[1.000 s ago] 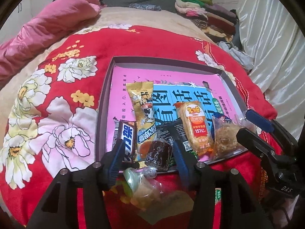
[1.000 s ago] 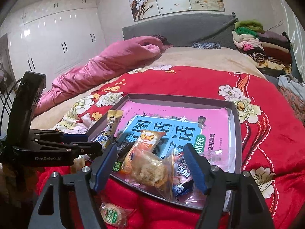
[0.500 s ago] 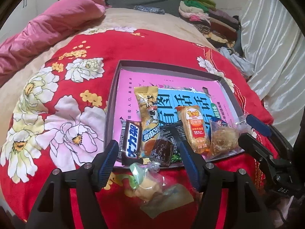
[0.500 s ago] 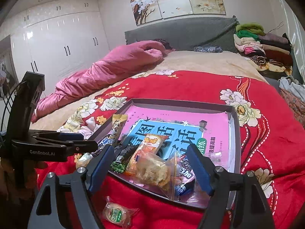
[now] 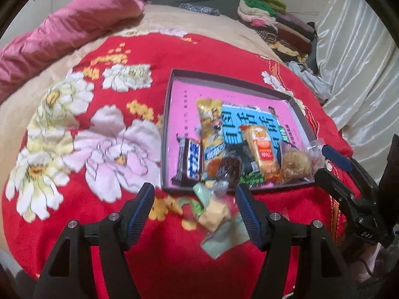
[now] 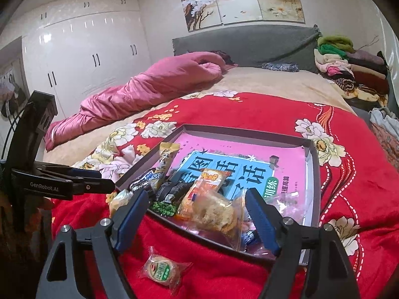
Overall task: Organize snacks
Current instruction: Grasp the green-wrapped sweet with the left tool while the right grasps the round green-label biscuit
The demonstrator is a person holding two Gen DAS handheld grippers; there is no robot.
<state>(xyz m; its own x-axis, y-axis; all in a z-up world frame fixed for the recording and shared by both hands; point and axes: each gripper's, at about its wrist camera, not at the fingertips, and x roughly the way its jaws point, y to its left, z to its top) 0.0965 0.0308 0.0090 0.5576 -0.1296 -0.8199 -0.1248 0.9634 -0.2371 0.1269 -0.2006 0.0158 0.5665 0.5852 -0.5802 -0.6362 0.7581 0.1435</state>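
My left gripper has just spread, empty, above a pale wrapped sweet, blurry, beside the tray. Only my right view shows the round green-label snack under the empty, spread right gripper

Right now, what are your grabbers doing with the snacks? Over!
Left gripper just opened, empty. Right gripper just opened, empty, over the clear bag of puffs. Tray holds most snacks; round green-label cake lies outside on the red blanket. Nothing blocking. Over.
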